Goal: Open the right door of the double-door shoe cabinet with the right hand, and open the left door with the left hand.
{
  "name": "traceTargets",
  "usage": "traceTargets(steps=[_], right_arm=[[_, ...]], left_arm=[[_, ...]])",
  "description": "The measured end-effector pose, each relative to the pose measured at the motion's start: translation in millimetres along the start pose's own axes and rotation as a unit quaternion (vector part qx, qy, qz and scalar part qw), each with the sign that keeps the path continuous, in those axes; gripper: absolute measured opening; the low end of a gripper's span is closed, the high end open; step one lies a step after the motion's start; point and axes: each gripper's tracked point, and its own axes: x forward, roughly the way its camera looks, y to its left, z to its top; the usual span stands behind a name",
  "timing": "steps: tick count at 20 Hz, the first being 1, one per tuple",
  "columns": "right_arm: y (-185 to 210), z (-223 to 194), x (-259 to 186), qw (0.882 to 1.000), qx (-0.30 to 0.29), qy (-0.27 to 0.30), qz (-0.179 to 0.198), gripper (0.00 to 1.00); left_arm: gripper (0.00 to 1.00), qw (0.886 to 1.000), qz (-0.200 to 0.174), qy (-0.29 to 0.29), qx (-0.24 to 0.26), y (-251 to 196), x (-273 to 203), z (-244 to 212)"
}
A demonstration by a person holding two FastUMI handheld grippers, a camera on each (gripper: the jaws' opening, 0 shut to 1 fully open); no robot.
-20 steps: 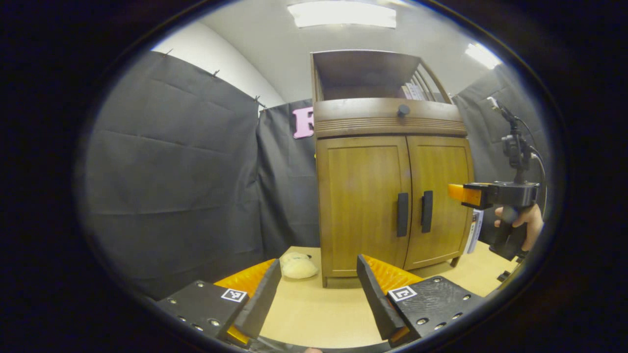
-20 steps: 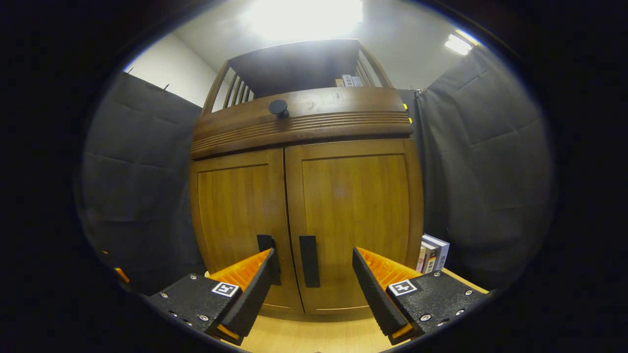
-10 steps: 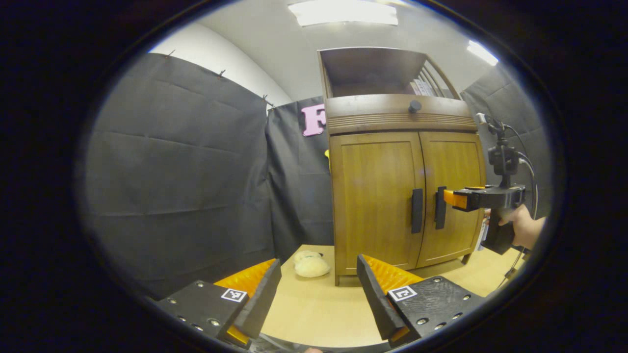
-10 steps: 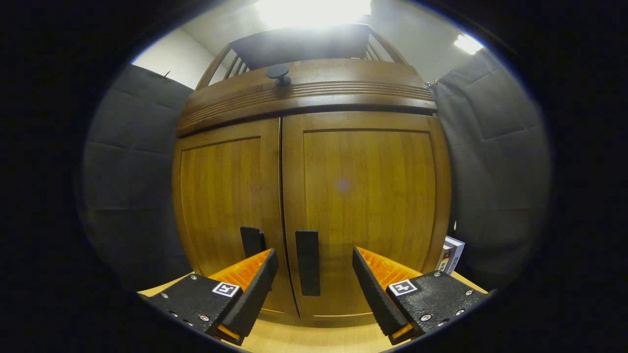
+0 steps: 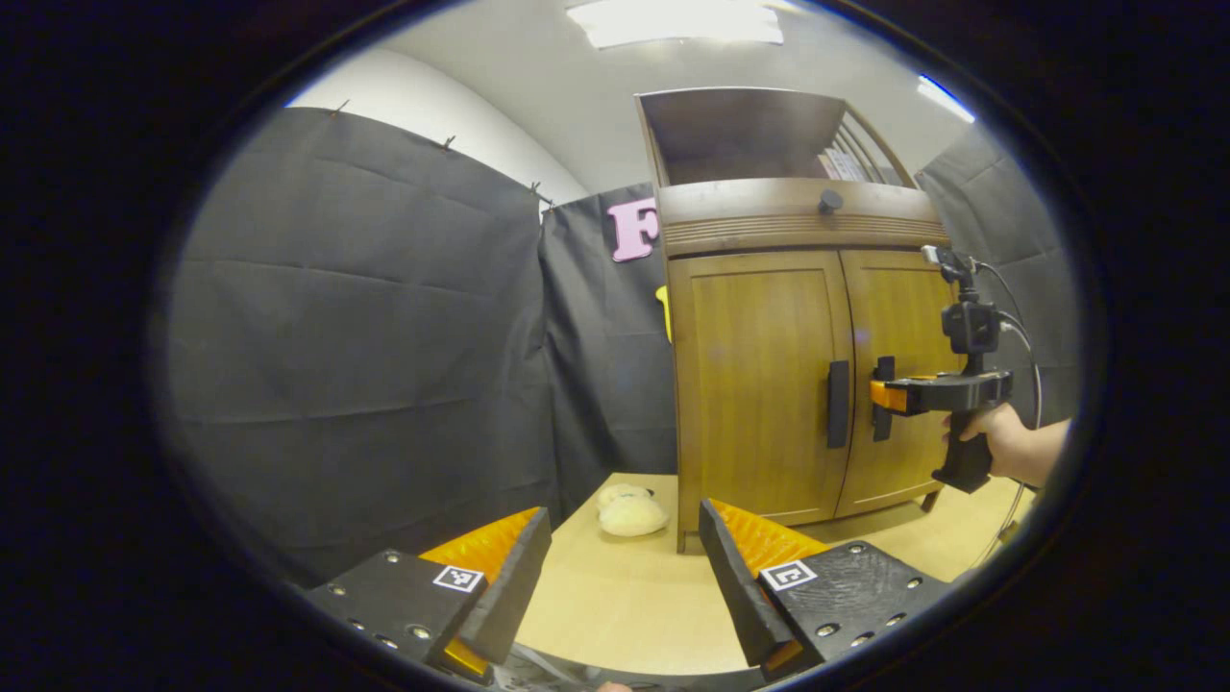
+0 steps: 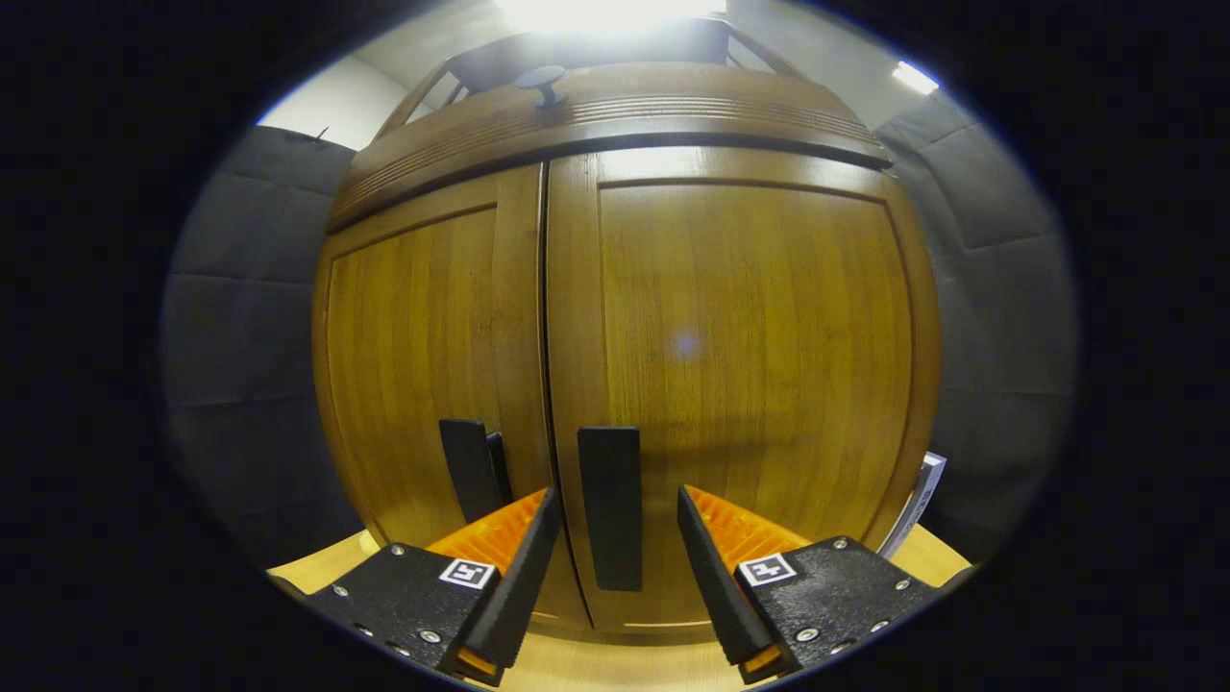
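Since a second ago the right gripper (image 6: 612,553) has pushed in toward the shoe cabinet (image 6: 673,125), whose doors now loom much larger in the right gripper view. Its jaws have narrowed but are still open, straddling the right door's handle (image 6: 610,505) at lower centre without pressing it. The left door's handle (image 6: 468,468) sits just to its left, partly behind the near finger. In the left gripper view the cabinet has drifted toward the right of the frame; the left gripper (image 5: 625,567) hangs open at the bottom, well apart from the closed left door (image 5: 764,384). The likely risk is closing off-centre, so one finger slips off or catches the neighbouring handle.
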Motion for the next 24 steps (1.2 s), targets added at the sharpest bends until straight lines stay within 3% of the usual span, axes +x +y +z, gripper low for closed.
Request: traceTargets(steps=[1,6,9,14,15,16,24], right_arm=[[0,-5,4,1.0,-0.002,0.005,0.0,0.73],[5,-19,21,1.0,0.003,0.028,0.007,0.62],[-2,-15,22,1.0,0.008,0.017,-0.015,0.43],[-2,-15,16,0.999,0.019,0.026,-0.017,0.24],[-1,-16,13,0.999,0.02,0.028,-0.015,0.26],[-1,-16,9,0.999,0.02,0.029,-0.013,0.26],[-4,-16,-26,0.999,0.021,0.027,0.004,0.26]], left_arm=[[0.94,1.0,-0.001,0.003,-0.002,-1,-1,-1],[0.94,1.0,-0.001,0.006,-0.001,1,-5,0],[0.94,1.0,0.0,0.005,0.0,2,-5,-2],[0.94,1.0,-0.006,0.001,0.002,1,-9,0],[0.88,1.0,-0.008,-0.002,0.003,0,-10,0],[0.94,1.0,-0.01,-0.004,0.006,-1,-11,2],[0.94,1.0,-0.028,-0.01,0.006,-6,-17,5]])
